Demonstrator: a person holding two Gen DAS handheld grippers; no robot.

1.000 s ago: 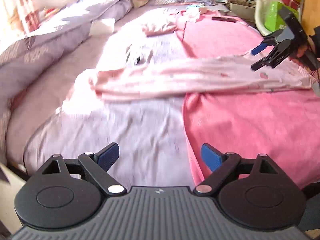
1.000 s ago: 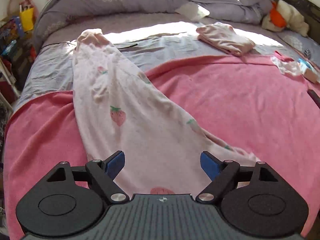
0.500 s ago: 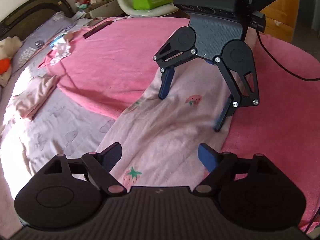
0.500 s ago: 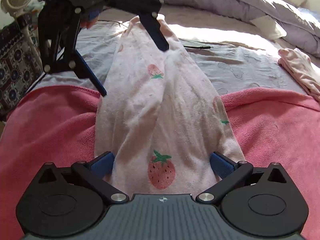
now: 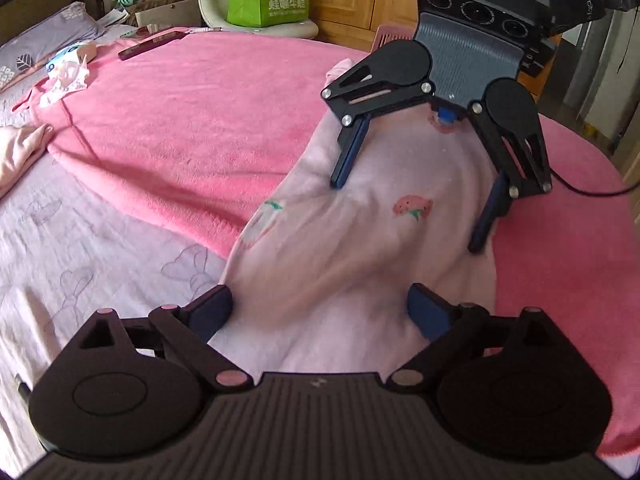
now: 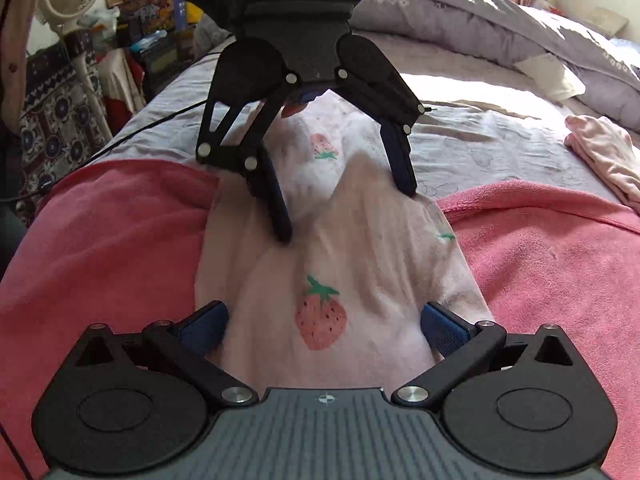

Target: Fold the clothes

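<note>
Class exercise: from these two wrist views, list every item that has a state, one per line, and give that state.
Left gripper: open, fingertips down on the garment.
Right gripper: open, straddling the garment.
Strawberry-print pink garment: laid out long and narrow, wrinkled, not yet folded over.
Pink blanket: spread flat.
Pale pink garment: folded, lying aside.
Grey duvet: bunched up.

Your garment (image 5: 360,248) lies lengthwise across the blanket (image 5: 192,120) and on over its edge onto the bed sheet (image 5: 80,240). Your left tool (image 5: 320,312) and right tool (image 6: 324,320) face each other over it, each w/ fingers straddling it. Folded clothes (image 6: 604,152) sit on the sheet, well apart to one side. Duvet (image 6: 500,12) is bunched along the bed's far edge.
</note>
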